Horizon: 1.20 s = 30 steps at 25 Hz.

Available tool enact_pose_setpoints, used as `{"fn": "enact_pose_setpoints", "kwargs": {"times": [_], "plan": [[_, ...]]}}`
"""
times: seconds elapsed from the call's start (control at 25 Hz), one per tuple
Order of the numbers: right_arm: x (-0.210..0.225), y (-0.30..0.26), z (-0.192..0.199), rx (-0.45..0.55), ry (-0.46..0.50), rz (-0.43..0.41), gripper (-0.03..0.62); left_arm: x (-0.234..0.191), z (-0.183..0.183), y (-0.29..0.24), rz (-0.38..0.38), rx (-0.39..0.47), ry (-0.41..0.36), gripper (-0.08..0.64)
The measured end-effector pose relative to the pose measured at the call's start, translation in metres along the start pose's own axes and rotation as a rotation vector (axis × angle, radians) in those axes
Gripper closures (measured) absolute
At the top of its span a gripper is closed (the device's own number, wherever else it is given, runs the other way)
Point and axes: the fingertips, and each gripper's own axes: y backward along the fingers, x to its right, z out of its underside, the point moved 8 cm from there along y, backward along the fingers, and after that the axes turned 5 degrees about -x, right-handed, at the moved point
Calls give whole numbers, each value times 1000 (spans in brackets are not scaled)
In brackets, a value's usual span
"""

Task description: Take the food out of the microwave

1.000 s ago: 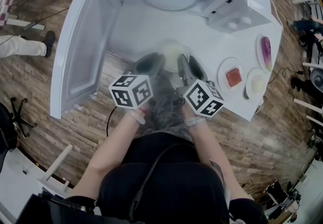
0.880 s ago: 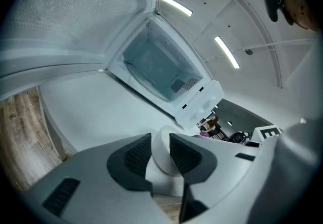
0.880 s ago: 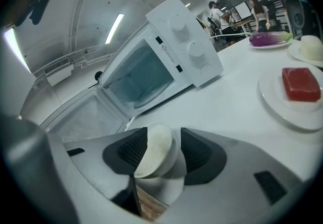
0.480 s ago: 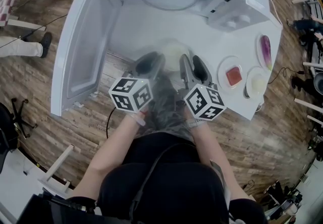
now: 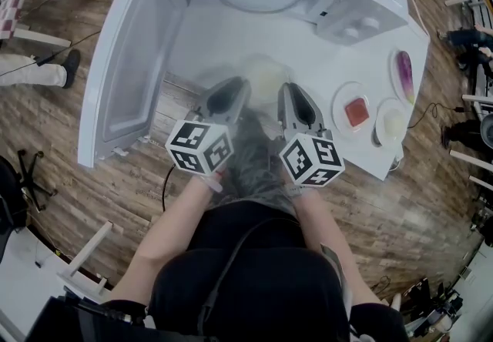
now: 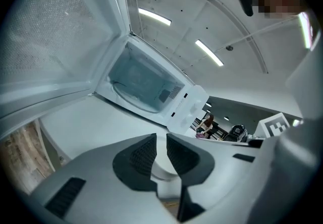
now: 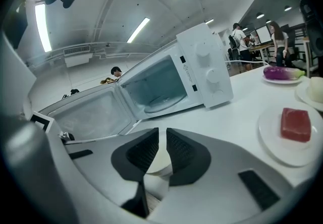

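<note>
The left gripper (image 6: pixel 161 140) and the right gripper (image 7: pixel 162 136) each pinch an edge of the pale round plate of cream-coloured food (image 5: pixel 266 78), and the right one's jaws have just been closing onto its rim. The plate is between the two tools, outside the white microwave oven (image 5: pixel 362 21), over the white tabletop (image 5: pixel 223 40) in front of the open cavity, whose door (image 5: pixel 127 71) hangs wide to the left. Further right on the table lie three small white plates (image 5: pixel 339 105), bearing a red block (image 5: pixel 356 113), a purple vegetable (image 5: pixel 405 71) and a pale lump (image 5: pixel 393 126)
</note>
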Motion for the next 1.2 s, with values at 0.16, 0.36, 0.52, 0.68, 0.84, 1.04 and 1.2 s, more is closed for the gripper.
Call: {"fn": "enact_pose_setpoints", "kwargs": {"times": [0.16, 0.36, 0.52, 0.68, 0.84, 1.04, 1.2], "plan": [[-4, 6, 0, 10, 9, -30, 558, 3, 2, 4, 8, 7, -7, 520], [-9, 13, 2, 8, 18, -74, 572, 8, 6, 10, 36, 6, -2, 548], [-13, 18, 6, 8, 22, -103, 572, 15, 10, 13, 68, 3, -11, 548], [-17, 24, 10, 9, 20, -132, 572, 19, 15, 18, 73, 4, -11, 548], [-21, 29, 15, 10, 25, -161, 572, 20, 21, 25, 64, 6, -6, 548], [-25, 38, 20, 12, 38, -182, 572, 23, 28, 34, 55, 10, -8, 548], [-28, 44, 23, 20, 43, -205, 573, 29, 29, 40, 58, 28, -24, 548]]}}
